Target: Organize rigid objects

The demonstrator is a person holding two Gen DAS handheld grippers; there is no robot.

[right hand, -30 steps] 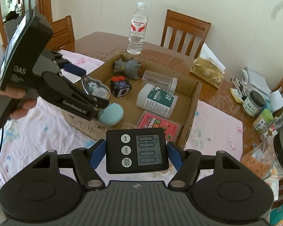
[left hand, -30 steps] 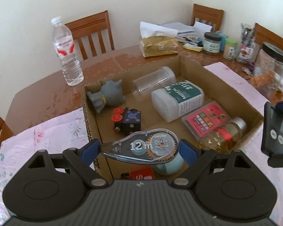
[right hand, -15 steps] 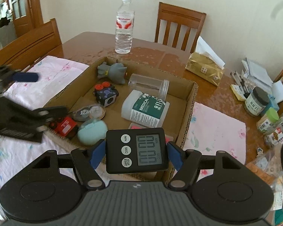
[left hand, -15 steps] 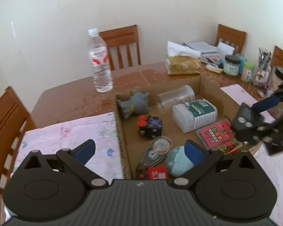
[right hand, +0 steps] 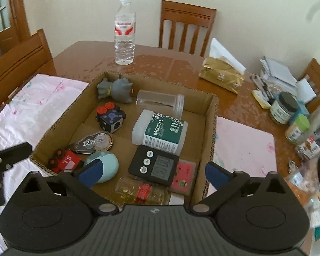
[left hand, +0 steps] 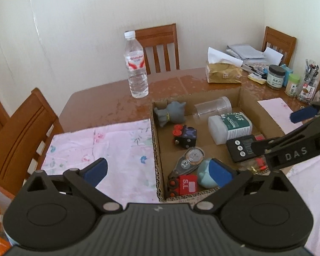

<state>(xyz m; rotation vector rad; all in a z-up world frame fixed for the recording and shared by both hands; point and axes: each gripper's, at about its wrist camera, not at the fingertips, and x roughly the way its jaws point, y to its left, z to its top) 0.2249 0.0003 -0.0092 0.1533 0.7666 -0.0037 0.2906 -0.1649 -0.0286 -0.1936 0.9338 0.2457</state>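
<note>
Though just opened, right gripper [right hand: 153, 173] empty above timer [right hand: 153, 164]

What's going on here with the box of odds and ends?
A person with a handheld gripper in each hand is sorting small items into a cardboard box. The right gripper, jaws just opened, has let go of a black digital timer, which lies atop the other items. The left gripper is open and empty, its correction tape dispenser already in the box.
</note>
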